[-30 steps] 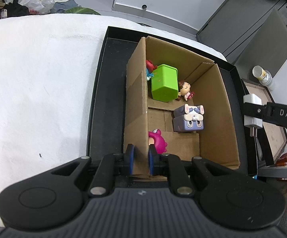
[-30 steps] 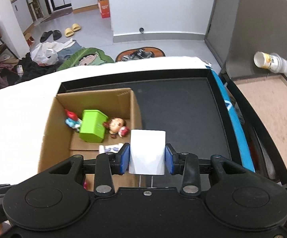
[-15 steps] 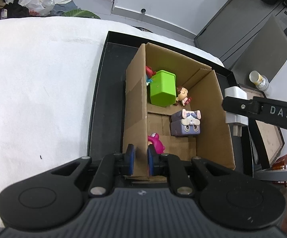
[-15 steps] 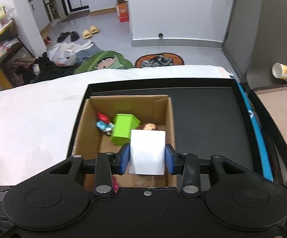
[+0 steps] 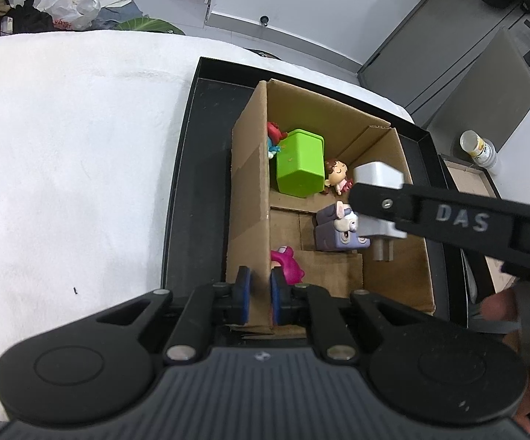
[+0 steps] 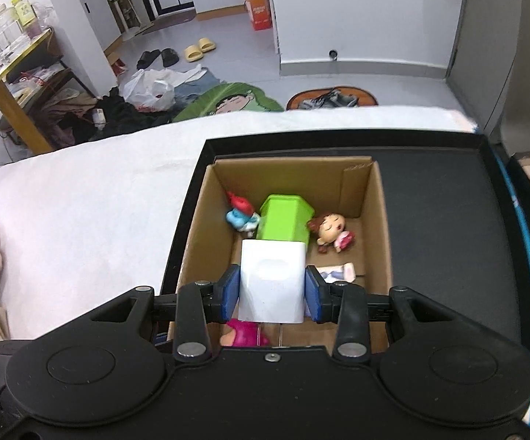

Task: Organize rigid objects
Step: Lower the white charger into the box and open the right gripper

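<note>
White bedding surrounds the cardboard box [image 5: 250, 183] my left claw [image 5: 258, 295] pinches while my right claw [image 6: 272, 291], gripping the charger [image 6: 272, 280], has moved over it, ready to drop.

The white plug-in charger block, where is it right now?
The white plug-in charger block is clamped in the right gripper, hanging above the open cardboard box, over the purple dog cube.

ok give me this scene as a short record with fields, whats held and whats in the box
left hand-held gripper: shut on the cardboard box wall
right hand-held gripper: shut on a white charger, over the box
in box: green block, doll, purple dog cube, pink toy, blue and red figure
under box: black tray
</note>
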A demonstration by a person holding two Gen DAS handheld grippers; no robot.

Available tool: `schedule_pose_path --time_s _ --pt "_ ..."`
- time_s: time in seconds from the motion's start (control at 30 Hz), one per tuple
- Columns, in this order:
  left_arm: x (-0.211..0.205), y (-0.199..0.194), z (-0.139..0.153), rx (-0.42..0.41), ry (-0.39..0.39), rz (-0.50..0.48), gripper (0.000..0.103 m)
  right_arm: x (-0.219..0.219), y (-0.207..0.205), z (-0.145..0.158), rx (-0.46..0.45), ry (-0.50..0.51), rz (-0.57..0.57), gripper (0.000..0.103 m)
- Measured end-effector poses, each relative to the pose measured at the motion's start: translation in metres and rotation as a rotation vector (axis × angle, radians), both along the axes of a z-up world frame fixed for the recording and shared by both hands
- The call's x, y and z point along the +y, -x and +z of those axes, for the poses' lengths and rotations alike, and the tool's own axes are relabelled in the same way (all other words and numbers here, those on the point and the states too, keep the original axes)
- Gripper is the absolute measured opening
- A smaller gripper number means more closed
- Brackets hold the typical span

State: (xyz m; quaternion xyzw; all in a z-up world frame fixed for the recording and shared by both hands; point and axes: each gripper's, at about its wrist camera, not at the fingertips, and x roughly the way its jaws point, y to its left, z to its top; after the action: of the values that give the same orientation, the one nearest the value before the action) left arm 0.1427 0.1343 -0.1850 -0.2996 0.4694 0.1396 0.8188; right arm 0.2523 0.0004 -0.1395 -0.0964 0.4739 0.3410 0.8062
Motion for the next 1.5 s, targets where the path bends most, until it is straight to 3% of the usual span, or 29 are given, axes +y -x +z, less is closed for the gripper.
schedule_pose_path --time_s 0.27,0.6,0.87,1.5 --pt "0.002 -0.002 -0.004 0.002 0.011 -0.001 0.011 0.002 -0.007 -0.019 0.099 -0.023 -0.023 0.037" --pt "0.005 -0.003 -0.009 0.0 0.021 0.0 0.013 0.01 -0.012 -0.037 0.156 -0.044 -0.041 0.037" --pt "0.006 -0.004 -0.011 0.005 0.023 -0.002 0.013 0.007 -0.015 -0.044 0.163 -0.047 -0.069 0.038" --pt "-0.001 -0.007 -0.007 0.028 -0.007 -0.003 0.014 -0.025 -0.005 -0.014 0.079 -0.014 -0.051 0.04"
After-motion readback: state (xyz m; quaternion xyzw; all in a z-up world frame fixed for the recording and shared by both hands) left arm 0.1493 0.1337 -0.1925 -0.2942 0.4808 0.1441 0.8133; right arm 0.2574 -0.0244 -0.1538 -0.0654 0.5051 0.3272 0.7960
